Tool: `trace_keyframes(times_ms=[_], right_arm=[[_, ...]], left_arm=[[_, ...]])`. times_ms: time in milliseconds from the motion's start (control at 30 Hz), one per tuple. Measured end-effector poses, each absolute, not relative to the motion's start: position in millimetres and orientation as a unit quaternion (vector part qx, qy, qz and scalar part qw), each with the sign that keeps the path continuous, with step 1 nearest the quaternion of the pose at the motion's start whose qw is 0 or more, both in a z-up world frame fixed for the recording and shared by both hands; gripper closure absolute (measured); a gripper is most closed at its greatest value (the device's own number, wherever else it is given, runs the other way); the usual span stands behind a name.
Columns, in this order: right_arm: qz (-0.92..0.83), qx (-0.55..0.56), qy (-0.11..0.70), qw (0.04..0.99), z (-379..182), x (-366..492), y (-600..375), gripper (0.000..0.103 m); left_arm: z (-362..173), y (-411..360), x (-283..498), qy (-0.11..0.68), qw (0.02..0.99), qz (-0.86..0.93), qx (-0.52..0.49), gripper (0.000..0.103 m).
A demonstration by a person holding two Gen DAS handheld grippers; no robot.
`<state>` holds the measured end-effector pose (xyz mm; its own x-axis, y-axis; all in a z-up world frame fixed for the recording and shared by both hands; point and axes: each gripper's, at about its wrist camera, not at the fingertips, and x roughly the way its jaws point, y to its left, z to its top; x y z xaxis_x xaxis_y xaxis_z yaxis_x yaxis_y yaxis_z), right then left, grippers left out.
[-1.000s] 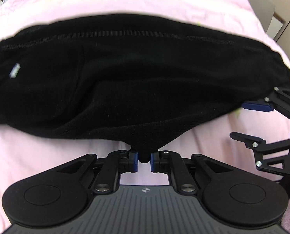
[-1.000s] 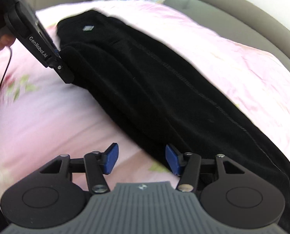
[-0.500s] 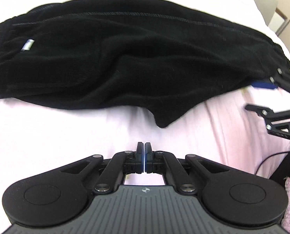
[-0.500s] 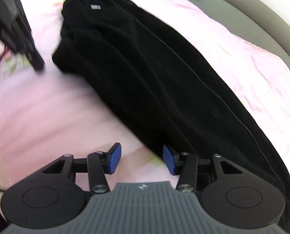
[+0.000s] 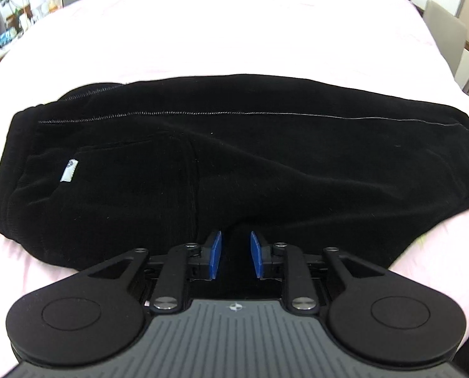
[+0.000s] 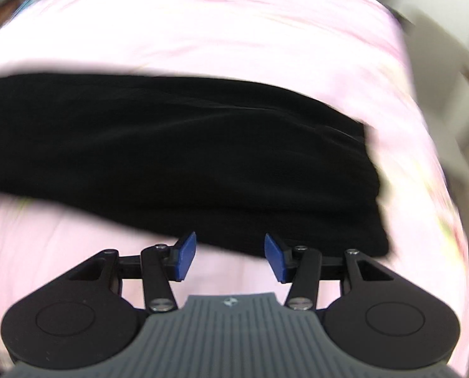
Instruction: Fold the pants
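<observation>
Since a moment ago both tongs are shifting along the black knitted pants [image 5: 234, 163]: left gripper [image 5: 234, 255] is spreading over the near hem, right gripper [image 6: 229, 256] is hovering spread, empty, over pink bedsheet [image 6: 234, 31]

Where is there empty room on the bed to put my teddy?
Bare pink bedspread lies beyond the black pants, toward the far edge. A narrower strip shows at their near left. The middle is covered by the pants.
</observation>
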<state>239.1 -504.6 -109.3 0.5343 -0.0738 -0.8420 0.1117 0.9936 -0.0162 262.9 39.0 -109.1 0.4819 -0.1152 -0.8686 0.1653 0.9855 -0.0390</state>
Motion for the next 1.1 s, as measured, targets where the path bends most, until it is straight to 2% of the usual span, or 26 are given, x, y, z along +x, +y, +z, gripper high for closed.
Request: trace_keyframes(times_ms=[300,600,633,667,700,733,933,1100], right_arm=[[-0.161,0.281,0.419,0.848,-117.5,272.2,-612.6,0.056],[-0.208,0.456,0.381,0.777,-167.8,290.8,-661.8,0.054],[-0.208,0.467,0.374,0.774,-169.8,291.1,-665.0,0.062],[-0.213,0.471,0.371,0.771,-169.8,291.2,-668.1,0.07],[-0.221,0.463,0.377,0.771,-166.7,291.5,-668.7,0.088],[-0.219,0.458,0.375,0.775,-161.7,290.6,-668.1,0.09],[-0.177,0.385,0.339,0.84,-93.9,268.9,-652.7,0.094],[-0.209,0.35,0.374,0.833,-111.4,240.0,-653.8,0.095]], left_arm=[[-137.5,27.5,293.1,0.542,0.838,-0.059,0.014,0.076],[-146.6,10.7,304.1,0.552,0.832,-0.046,0.033,0.076],[-143.5,9.1,300.9,0.552,0.832,-0.047,0.035,0.076],[-142.4,8.4,300.5,0.551,0.832,-0.048,0.036,0.076],[-140.9,8.0,300.0,0.551,0.833,-0.049,0.036,0.076],[-137.7,8.5,297.9,0.549,0.833,-0.049,0.036,0.076],[-116.2,0.0,278.4,0.525,0.847,-0.064,0.055,0.076],[-91.7,-4.6,254.7,0.509,0.854,-0.086,0.062,0.076]])
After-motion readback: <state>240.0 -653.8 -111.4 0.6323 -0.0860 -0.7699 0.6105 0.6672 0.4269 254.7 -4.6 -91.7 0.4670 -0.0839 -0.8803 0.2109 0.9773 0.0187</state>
